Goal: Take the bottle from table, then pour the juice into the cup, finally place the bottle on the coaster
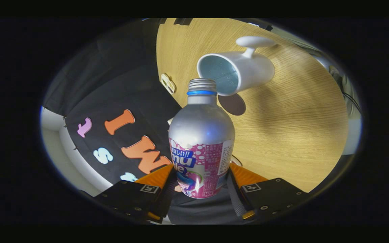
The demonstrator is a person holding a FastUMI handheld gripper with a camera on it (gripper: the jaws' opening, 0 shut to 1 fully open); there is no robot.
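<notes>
— So, where do we stand with the gripper (pixel 199 184)?

— We see its two fingers at the bottom centre of the frame, one on each side of the bottle (pixel 201 141), both pressing against the lower, labelled part of it. We call it clamped on the bottle.

— And how does the bottle sit between them?

— It rises from the fingers toward the middle of the frame. We see a silver body, a pink and white label with blue lettering low down, a blue ring at the neck and an open threaded mouth with no cap on it. The whole scene is rolled sideways around it, so we take it that the bottle is tilted relative to the table.

— What do we find just beyond the mouth?

— A white cup (pixel 236 69), up and to the right of centre. Its opening faces the bottle's mouth, and the rim is just beside the neck; we cannot tell whether they touch. Its handle points toward the top of the frame.

— Anything else near it?

— A dark round coaster (pixel 233 104) lies on the wooden table (pixel 299 118), just below the cup and right of the bottle's neck. The table fills the right half of the frame.
</notes>
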